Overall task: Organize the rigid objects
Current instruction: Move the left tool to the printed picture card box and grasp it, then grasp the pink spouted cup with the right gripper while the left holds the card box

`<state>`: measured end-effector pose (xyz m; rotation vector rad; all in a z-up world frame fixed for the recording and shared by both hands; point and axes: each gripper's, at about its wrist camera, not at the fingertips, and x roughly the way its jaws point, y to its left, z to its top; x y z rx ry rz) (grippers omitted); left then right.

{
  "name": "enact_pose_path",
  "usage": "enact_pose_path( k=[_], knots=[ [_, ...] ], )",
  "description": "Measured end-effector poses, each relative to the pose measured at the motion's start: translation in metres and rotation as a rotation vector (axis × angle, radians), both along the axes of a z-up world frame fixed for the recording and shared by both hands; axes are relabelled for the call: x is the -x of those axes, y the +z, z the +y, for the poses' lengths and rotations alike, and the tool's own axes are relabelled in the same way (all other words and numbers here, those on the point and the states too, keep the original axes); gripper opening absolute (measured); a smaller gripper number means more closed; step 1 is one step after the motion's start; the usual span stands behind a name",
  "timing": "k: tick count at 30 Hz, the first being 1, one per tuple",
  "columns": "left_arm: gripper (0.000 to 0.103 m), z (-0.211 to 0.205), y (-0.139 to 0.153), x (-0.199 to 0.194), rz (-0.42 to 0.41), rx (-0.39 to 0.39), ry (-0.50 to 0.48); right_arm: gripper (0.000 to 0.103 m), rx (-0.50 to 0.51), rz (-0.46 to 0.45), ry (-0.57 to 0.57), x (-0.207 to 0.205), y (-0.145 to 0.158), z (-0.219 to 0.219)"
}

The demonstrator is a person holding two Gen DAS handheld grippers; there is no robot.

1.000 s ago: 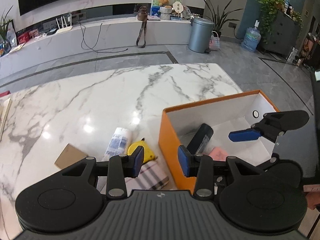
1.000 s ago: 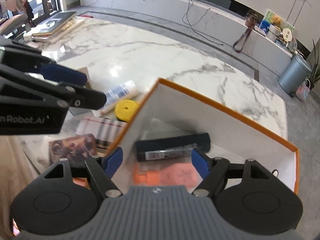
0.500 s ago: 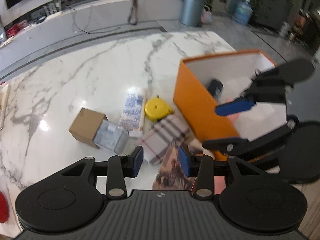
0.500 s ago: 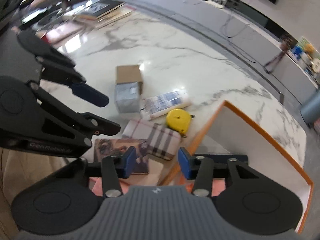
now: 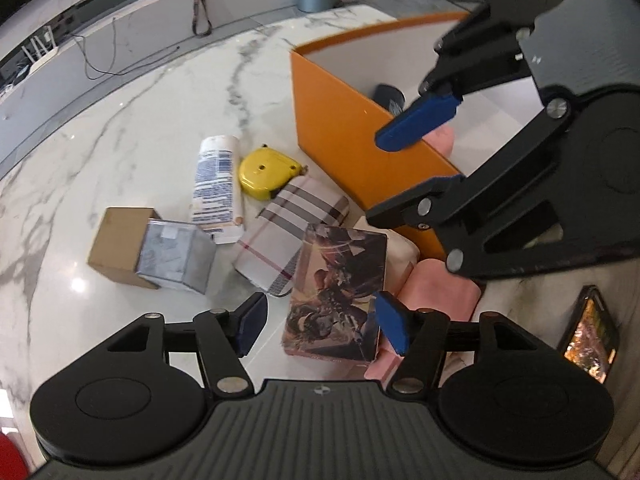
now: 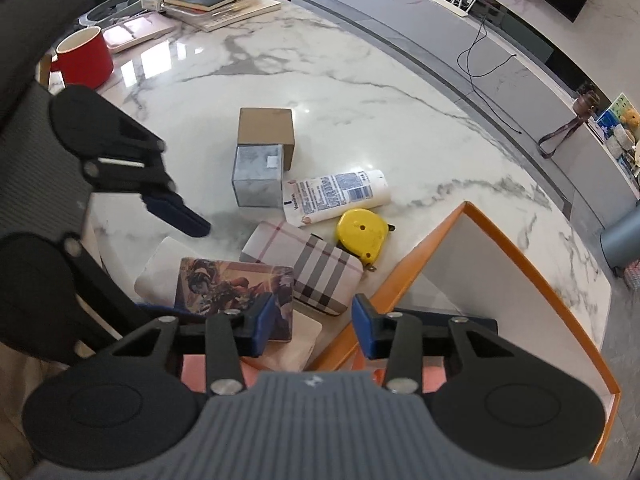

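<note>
both grippers empty, jaws spread. left gripper (image 5: 320, 320) hovers low over the illustrated card box (image 5: 336, 292), its pads either side of the box's near short end but not touching; judged to be lining up a grasp across the narrow width. right gripper (image 6: 314, 322) hangs released above the near corner of the orange box (image 5: 360, 140), straddling its wall; likely parked there so as not to block the left one. landmark = orange box, an open bin with white interior, already holding a dark cylinder (image 5: 387, 94) and something pink, so it reads as the destination and the loose pile just left of it as the remaining work. the card box lies flat, just beside the orange box's near corner, stacked on a white box (image 6: 160, 268) and pink boxes (image 5: 436, 292); its long axis in the left wrist view runs away from the camera, leaning slightly right toward the orange box. checked case (image 5: 290, 228) lies next farther out, long axis diagonal, one end toward the bin wall. yellow tape measure (image 5: 268, 172) sits near the bin's left wall. lotion tube (image 5: 216, 188) beyond it, long axis roughly parallel to that wall; which end is the cap, cannot tell. silver cube (image 5: 174, 256) against a cardboard box (image 5: 120, 240) farthest from the bin. marble table (image 5: 120, 120) beneath all.
</note>
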<state>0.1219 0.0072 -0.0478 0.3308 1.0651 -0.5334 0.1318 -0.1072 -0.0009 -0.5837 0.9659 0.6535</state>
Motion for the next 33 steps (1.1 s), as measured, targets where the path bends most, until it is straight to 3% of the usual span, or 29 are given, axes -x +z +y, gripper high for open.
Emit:
enact_pose_path(
  k=[7, 13, 15, 19, 33],
  knots=[
    [0.082, -0.010, -0.014, -0.010, 0.021, -0.008, -0.013, 0.042, -0.020, 0.021, 0.005, -0.004, -0.006, -0.002],
    [0.082, -0.014, -0.023, -0.016, 0.042, -0.012, -0.005, 0.043, -0.030, 0.027, 0.013, -0.006, -0.011, -0.001],
    [0.081, -0.015, -0.026, -0.018, 0.048, -0.009, 0.002, 0.043, -0.032, 0.028, 0.015, -0.007, -0.011, -0.001],
    [0.068, -0.016, -0.030, -0.019, 0.064, 0.014, -0.001, 0.043, -0.033, 0.037, 0.019, -0.007, -0.013, 0.000],
    [0.067, 0.025, -0.009, -0.003, 0.064, 0.003, 0.142, 0.043, -0.007, 0.044, 0.055, -0.004, -0.015, 0.003]
  ],
)
